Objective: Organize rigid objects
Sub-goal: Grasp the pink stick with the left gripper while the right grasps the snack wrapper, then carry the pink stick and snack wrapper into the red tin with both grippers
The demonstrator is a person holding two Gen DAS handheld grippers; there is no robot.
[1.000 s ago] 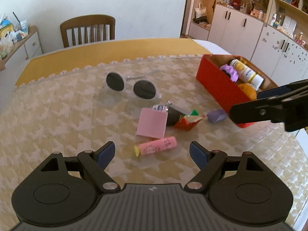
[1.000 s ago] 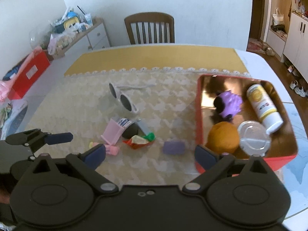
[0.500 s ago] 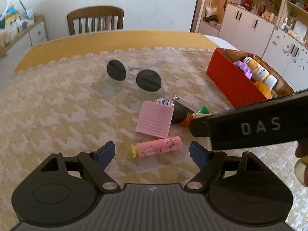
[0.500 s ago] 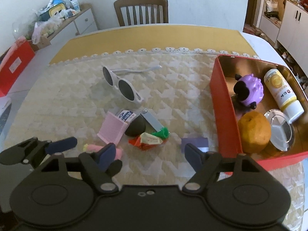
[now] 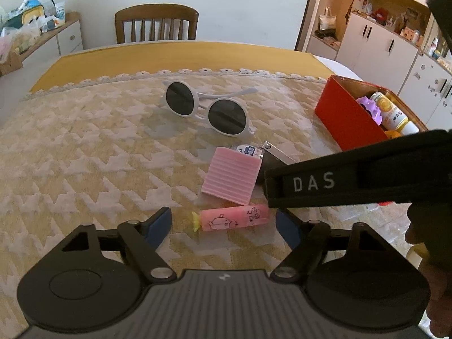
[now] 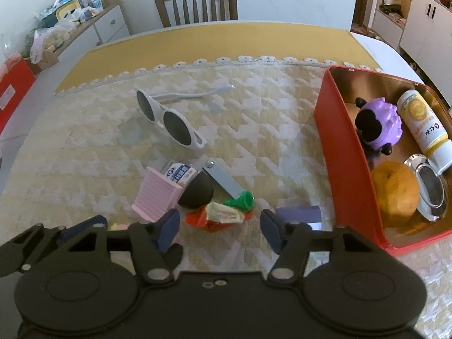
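Observation:
A pile of small things lies on the patterned cloth. My left gripper (image 5: 223, 226) hangs low over a pink candy tube (image 5: 231, 219), which lies between its closing jaws; gaps show on both sides. My right gripper (image 6: 220, 227) is closing around a red and cream wrapper (image 6: 220, 216), and its pads stand clear of it. Beside these lie a pink ribbed box (image 6: 156, 195), a dark round piece (image 6: 196, 193), a grey metal clip (image 6: 223, 180), a green piece (image 6: 243, 199) and a purple block (image 6: 299, 214). White sunglasses (image 5: 206, 110) lie farther back.
A red tin (image 6: 347, 152) at the right holds a purple toy (image 6: 381, 127), a yellow bottle (image 6: 423, 127), an orange (image 6: 395, 195) and a metal lid (image 6: 429, 189). The right gripper's black side (image 5: 339, 180) crosses the left wrist view. A chair (image 5: 155, 22) stands behind the table.
Both pairs of jaws have narrowed. My right gripper has come down and leftward over the pile and now hides the wrapper in the left wrist view. My left gripper has sunk a little.

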